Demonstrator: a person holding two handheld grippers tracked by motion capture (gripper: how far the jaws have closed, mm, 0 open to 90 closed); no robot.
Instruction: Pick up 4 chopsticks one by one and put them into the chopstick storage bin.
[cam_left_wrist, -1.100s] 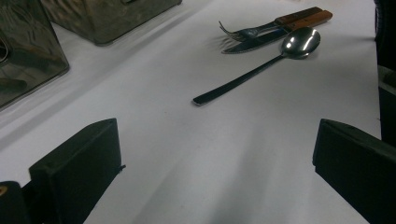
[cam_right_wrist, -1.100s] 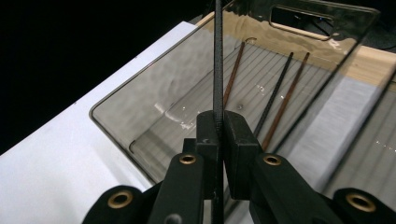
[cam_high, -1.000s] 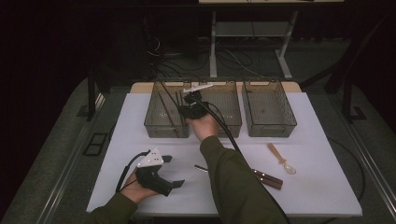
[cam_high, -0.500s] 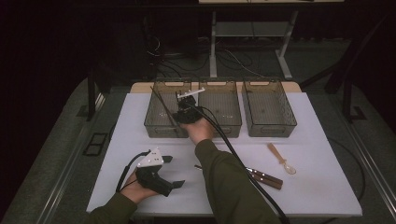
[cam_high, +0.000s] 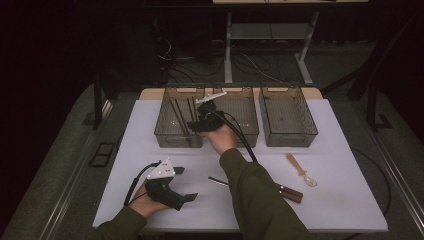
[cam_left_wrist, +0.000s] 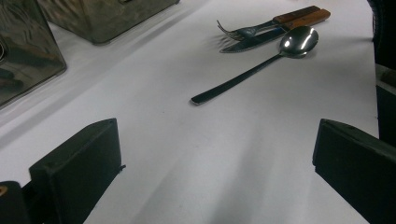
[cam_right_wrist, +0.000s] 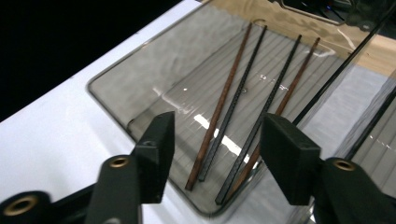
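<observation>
Below, a broad white counter (cam_high: 340, 200), matte and smooth, lit against a dark room. Along its far edge, a row of three smoky see-through plastic bins with ribbed floors and rounded corners: left bin (cam_high: 165, 131), middle bin (cam_high: 247, 125), right bin (cam_high: 290, 137). Likely set side by side for sorting utensils by kind.

Next in size, the person's two green sleeves, reaching in from the near edge. At the end of the far-reaching arm, the right tongs (cam_high: 196, 122), black, hovering over the near right corner of the left bin and aimed down into it. Jaws parted, just been opening, with nothing pinched between the pads. Probably a release above the bin, so a dropped piece lands with its mates.

Near the front left of the counter, the left tongs (cam_high: 186, 183), resting low in the hand. Jaws spread wide and empty, seemingly idle.

Inside the left bin, four chopsticks (cam_right_wrist: 215, 116), thin and straight, two reddish-brown wood, two black. Lying loose on the floor, roughly parallel, lengthwise.

Lastly, the loose cutlery on the near right of the counter. A polished metal spoon (cam_left_wrist: 299, 39) with a dark slim handle. Just beside it, a fork (cam_left_wrist: 243, 31) and a knife (cam_left_wrist: 261, 41), both wooden-handled, touching each other. Farther right, a pale wooden spoon (cam_high: 300, 170).
</observation>
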